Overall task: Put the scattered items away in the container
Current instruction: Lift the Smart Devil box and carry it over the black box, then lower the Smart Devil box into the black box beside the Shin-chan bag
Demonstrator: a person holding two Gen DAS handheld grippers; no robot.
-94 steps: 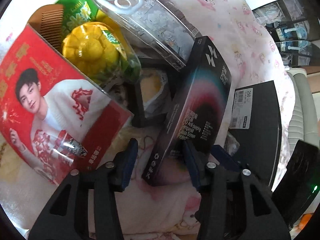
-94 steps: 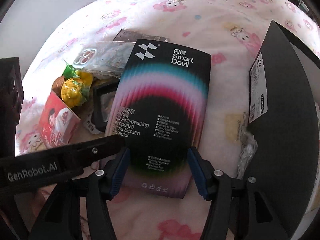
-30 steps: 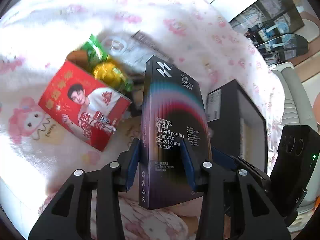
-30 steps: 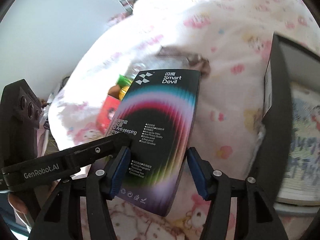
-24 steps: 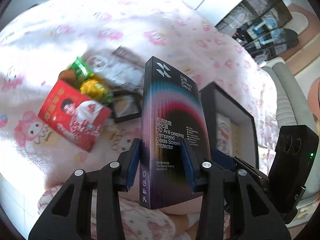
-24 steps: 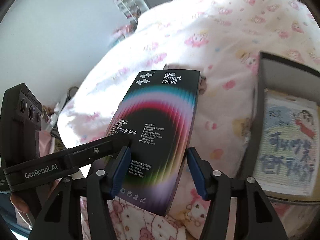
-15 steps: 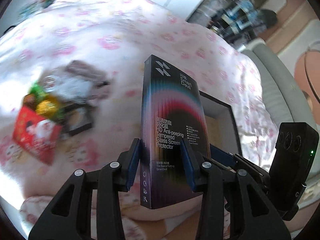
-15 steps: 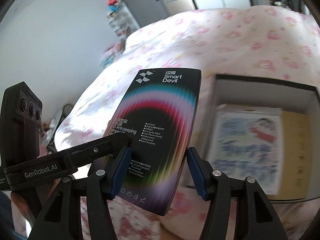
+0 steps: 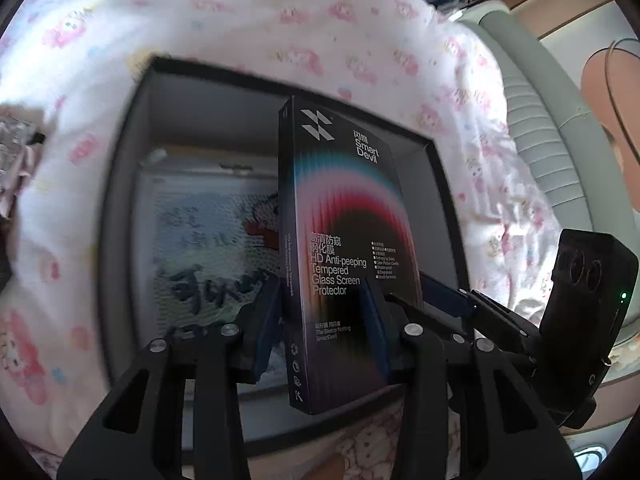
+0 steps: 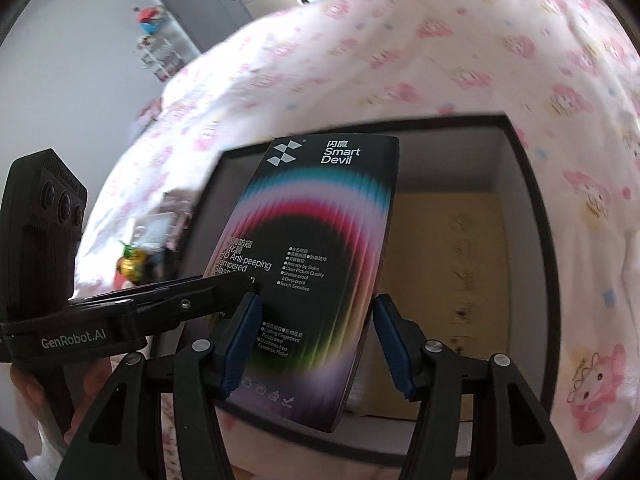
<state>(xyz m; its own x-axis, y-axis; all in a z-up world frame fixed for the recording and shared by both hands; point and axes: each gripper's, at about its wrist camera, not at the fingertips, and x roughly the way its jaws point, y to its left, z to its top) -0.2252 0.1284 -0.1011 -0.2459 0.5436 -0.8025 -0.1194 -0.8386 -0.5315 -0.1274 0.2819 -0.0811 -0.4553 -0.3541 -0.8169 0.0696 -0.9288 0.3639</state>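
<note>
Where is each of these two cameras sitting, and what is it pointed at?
Left wrist: rides the left claw, looking down its fingers at the screen protector box it grips; the right claw's fingers show.
Right wrist: rides the right claw, fingers alongside the box; left claw visible.
Both share this box and the black container below.

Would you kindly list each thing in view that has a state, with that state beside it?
Dark rainbow-printed screen protector box: upright, lifted above the container, gripped across thickness and width.
Black open-topped cardboard container: open, cartoon picture and yellow sheet lying flat inside.
Left gripper: jaws shut on the box's faces.
Right gripper: jaws shut on the box's side edges.
Yellow foil-wrapped snack: loose on the pink blanket, outside the container.
</note>
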